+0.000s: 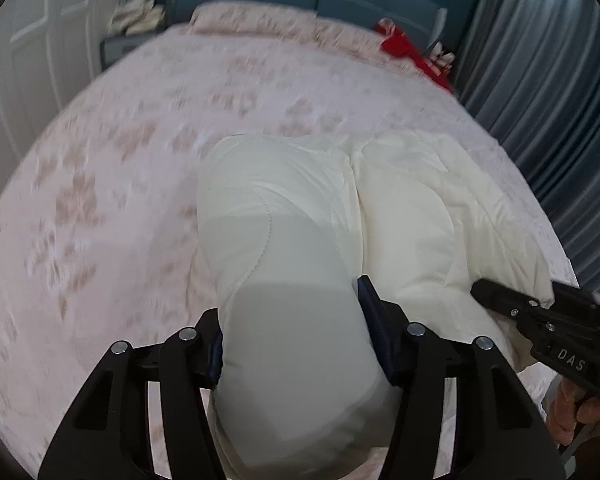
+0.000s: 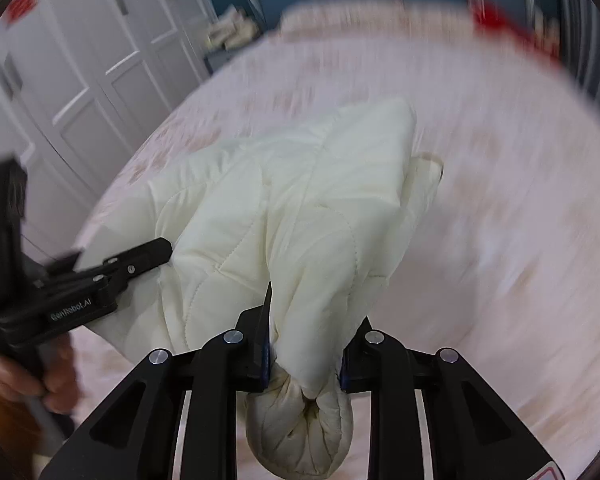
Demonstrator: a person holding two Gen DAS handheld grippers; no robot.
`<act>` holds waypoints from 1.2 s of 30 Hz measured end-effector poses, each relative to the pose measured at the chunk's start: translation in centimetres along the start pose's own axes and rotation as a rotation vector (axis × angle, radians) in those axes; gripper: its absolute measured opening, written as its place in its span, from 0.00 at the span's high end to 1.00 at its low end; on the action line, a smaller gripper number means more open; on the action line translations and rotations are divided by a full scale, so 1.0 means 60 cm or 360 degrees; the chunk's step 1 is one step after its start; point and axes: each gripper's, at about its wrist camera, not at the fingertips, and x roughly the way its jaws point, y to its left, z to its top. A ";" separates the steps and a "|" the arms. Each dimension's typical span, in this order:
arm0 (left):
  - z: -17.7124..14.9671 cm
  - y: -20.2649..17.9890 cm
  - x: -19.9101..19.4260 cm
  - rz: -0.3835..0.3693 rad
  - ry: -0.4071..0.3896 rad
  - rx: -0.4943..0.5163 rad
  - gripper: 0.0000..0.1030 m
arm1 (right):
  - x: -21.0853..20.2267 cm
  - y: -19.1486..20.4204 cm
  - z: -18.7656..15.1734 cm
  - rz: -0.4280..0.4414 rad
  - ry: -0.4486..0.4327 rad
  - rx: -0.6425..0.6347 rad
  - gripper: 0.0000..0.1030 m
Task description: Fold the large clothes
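Gripping a puffy cream quilted jacket (image 1: 300, 208) at its near end with both tools, over a bed (image 1: 112, 184) spread with a pale floral cover. Left gripper (image 1: 296, 344) clamped on a thick, rounded bulge of padded fabric that fills the gap between its jaws and spills toward the lens. Right gripper (image 2: 305, 344) pinched narrower on a gathered cuff or hem, bunched into a knot below the pads, with the panel above it pulled taut. Far end of the garment lying on the bed, near end held up between the two tools; sleeve-like lobes side by side in the left wrist view, one seam line curving across the nearer lobe. Judging by the look: light for its bulk, soft and springy, filling likely to puff back after pressing, smooth shell probably a little slippery, so a shallow bite on the thick part may creep out. Better purchase at edges where layers gather thin, such as the cuff, hem or a stitched seam, not mid-panel where the padding balloons. Not fragile; main risks sagging in the middle and folds sliding over one another. Background heavily blurred in both views. Elsewhere: red cloth (image 1: 412, 50) at the far corner of the bed, grey curtain (image 1: 540, 80) along one side, white cabinet doors (image 2: 100, 60) on the other.
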 end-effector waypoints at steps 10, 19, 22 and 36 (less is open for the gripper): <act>0.027 -0.066 0.115 0.0322 -0.0006 0.0271 0.46 | 0.127 -0.105 0.011 -0.0014 0.0123 0.0130 0.77; -0.014 -0.040 0.149 0.0417 0.0106 0.0237 0.36 | 0.207 -0.167 -0.041 0.0250 0.0267 0.0577 0.54; -0.018 -0.024 0.141 0.0381 0.0137 0.0147 0.31 | 0.212 -0.191 -0.059 0.0346 0.0282 0.0713 0.36; -0.075 0.154 0.148 -0.0130 0.0258 -0.0657 0.13 | 0.306 -0.164 -0.037 0.0734 0.0440 0.0911 0.43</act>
